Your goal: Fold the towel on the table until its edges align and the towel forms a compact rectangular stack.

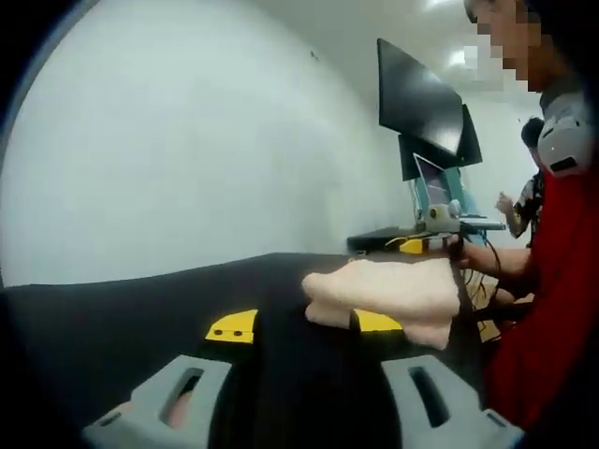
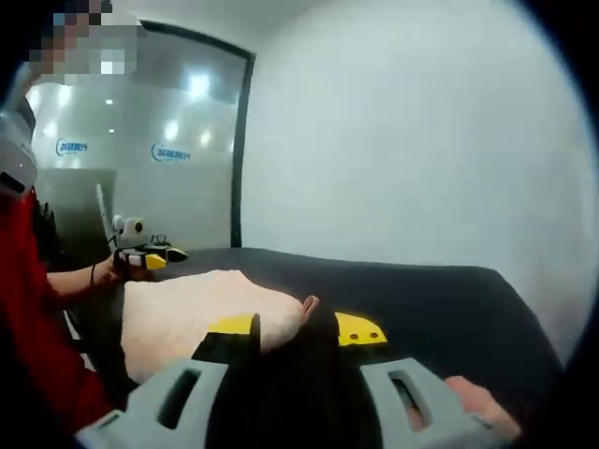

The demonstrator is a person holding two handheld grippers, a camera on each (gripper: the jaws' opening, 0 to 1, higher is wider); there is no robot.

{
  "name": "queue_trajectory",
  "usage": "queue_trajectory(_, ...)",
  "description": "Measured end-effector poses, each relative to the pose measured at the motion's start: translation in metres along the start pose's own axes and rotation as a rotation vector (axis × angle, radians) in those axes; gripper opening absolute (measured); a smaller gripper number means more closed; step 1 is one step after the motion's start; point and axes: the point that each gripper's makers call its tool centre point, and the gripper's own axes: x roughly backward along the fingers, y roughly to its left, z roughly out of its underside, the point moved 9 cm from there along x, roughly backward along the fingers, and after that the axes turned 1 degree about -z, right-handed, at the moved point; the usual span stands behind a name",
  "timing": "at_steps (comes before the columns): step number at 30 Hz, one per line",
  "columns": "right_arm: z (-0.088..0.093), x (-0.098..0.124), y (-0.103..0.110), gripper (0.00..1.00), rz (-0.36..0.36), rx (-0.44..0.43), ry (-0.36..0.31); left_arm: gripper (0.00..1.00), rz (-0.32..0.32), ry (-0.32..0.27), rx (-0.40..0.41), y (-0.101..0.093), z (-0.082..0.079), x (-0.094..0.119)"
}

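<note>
Across both views, a black table (image 1: pixel 140 299) runs back to a pale wall (image 1: pixel 187 131).

Person in a red top (image 1: pixel 552 309): stands at the table's edge, seen at the right of the left gripper view and the left of the right gripper view.

Dark monitor (image 1: pixel 416 98): beyond the table's far end, left gripper view.

Towel (image 1: pixel 393 292), cream: lies on the table as a thick folded bundle, layers stacked; in the right gripper view it sits just ahead of the right gripper (image 2: pixel 295 332), touching its left yellow tip.

Left gripper (image 1: pixel 304 327): jaws spread, yellow tips apart, the towel near the right tip; contact is hard to judge.

Right gripper: jaws spread apart; whether anything is between them I cannot tell.
</note>
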Motion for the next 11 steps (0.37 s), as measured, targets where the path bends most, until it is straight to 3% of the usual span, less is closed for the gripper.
queue_trajectory(2,0.002,0.0,-0.001,0.25,0.015,0.007,0.015,0.34,-0.002,0.004,-0.005,0.001,0.001,0.0)
queue_trajectory(5,0.001,0.0,0.001,0.16,0.011,0.039,-0.015,0.34,-0.005,-0.003,-0.002,0.002,0.0,0.002)
queue_trajectory(11,0.006,-0.001,-0.009,0.16,0.025,0.017,0.033,0.34,-0.013,-0.008,-0.001,0.004,0.0,0.003)
